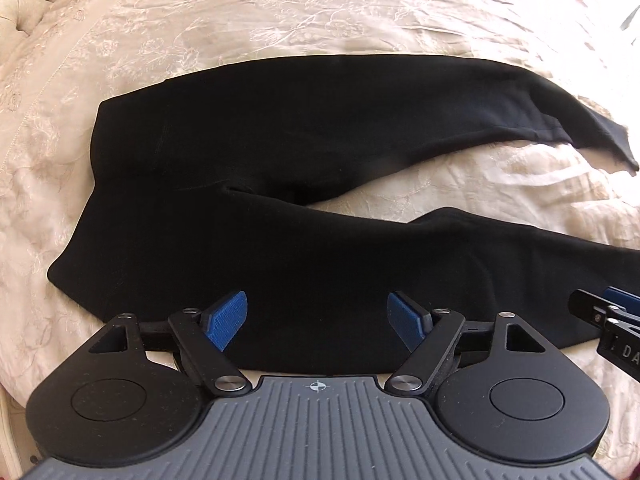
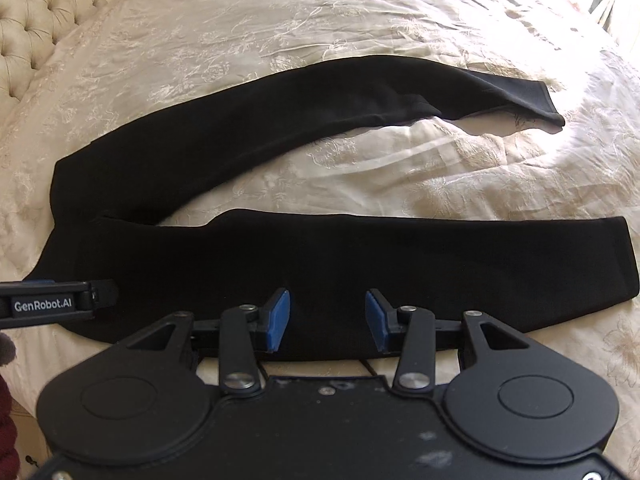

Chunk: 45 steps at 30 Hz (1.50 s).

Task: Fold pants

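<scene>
Both jaws stand spread: the left gripper [image 1: 318,320] gapes wide and the right gripper [image 2: 327,322] narrower, each above the near leg, nothing pinched. Black pants [image 1: 248,152] lie flat on the cream bed [image 1: 280,12], legs splayed apart, waist toward the headboard [image 2: 36,12].

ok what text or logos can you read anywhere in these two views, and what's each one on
"GenRobot.AI": white lettering on the side of the left tool, seen at the left edge of the right wrist view.
"DA": white letters on the right tool at the right edge of the left wrist view; the frame cuts off the rest.
A small crosshair mark, no words, on the grey ribbed body of the left tool.
Nothing readable on the black pants or bedspread.
</scene>
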Each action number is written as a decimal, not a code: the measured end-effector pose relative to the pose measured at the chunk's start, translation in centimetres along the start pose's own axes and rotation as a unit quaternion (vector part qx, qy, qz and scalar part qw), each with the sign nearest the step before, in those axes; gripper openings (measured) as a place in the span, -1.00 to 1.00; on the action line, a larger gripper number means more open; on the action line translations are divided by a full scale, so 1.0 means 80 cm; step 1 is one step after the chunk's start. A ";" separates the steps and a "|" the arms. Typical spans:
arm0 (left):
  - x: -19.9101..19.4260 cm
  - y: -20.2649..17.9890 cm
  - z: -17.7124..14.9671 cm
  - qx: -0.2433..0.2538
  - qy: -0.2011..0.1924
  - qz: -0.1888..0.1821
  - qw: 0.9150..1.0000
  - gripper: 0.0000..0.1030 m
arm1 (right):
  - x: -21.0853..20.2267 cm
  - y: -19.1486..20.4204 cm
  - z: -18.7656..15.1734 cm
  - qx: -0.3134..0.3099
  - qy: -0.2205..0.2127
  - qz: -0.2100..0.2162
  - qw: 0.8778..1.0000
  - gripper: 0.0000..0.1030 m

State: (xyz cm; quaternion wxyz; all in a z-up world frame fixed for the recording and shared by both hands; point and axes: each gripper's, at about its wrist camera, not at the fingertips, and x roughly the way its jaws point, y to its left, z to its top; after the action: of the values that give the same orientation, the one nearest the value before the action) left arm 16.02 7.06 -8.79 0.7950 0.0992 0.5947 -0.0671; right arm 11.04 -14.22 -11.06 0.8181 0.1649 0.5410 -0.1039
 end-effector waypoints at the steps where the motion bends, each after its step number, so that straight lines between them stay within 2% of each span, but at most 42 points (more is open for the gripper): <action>1: 0.004 0.002 0.006 0.003 0.001 0.001 1.000 0.49 | 0.004 0.002 0.005 -0.007 0.004 -0.008 1.000 -0.13; 5: 0.016 0.009 0.027 0.003 0.004 0.000 1.000 0.49 | 0.022 0.003 0.030 -0.044 0.020 -0.031 0.998 -0.14; 10: 0.022 0.014 0.047 -0.019 0.001 -0.001 1.000 0.49 | 0.045 -0.009 0.074 -0.075 0.035 -0.036 0.996 -0.15; 17: 0.011 0.005 0.072 -0.048 -0.038 0.008 0.998 0.49 | 0.074 -0.041 0.152 -0.124 0.008 -0.044 0.991 -0.14; 20: 0.008 -0.012 0.082 -0.044 -0.056 0.025 0.997 0.49 | 0.087 -0.054 0.185 -0.152 -0.022 -0.043 0.987 -0.13; 24: 0.012 -0.036 0.097 -0.025 -0.063 0.039 0.997 0.49 | 0.113 -0.066 0.231 -0.209 -0.067 -0.049 0.974 -0.13; 29: 0.029 -0.050 0.115 -0.017 -0.049 0.021 0.998 0.49 | 0.158 -0.074 0.279 -0.277 -0.084 -0.048 0.956 -0.13; 33: 0.045 -0.048 0.120 -0.039 -0.044 -0.005 0.998 0.48 | 0.196 -0.073 0.308 -0.330 -0.067 -0.024 0.941 -0.13; 36: 0.060 -0.052 0.125 -0.037 -0.020 0.005 0.999 0.43 | 0.224 -0.070 0.315 -0.373 -0.038 0.002 0.927 -0.13; 40: 0.067 -0.050 0.128 -0.029 -0.004 0.011 1.000 0.41 | 0.255 -0.070 0.312 -0.433 0.003 0.022 0.901 -0.13; 45: 0.072 -0.045 0.130 -0.033 0.009 0.004 0.999 0.41 | 0.269 -0.069 0.315 -0.463 0.033 0.043 0.885 -0.14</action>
State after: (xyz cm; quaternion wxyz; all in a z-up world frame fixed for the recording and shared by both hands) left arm 26.51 1.13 -11.77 0.7928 0.0759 0.6032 -0.0431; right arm 38.99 -28.77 -22.65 0.7870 -0.2063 0.5463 0.1992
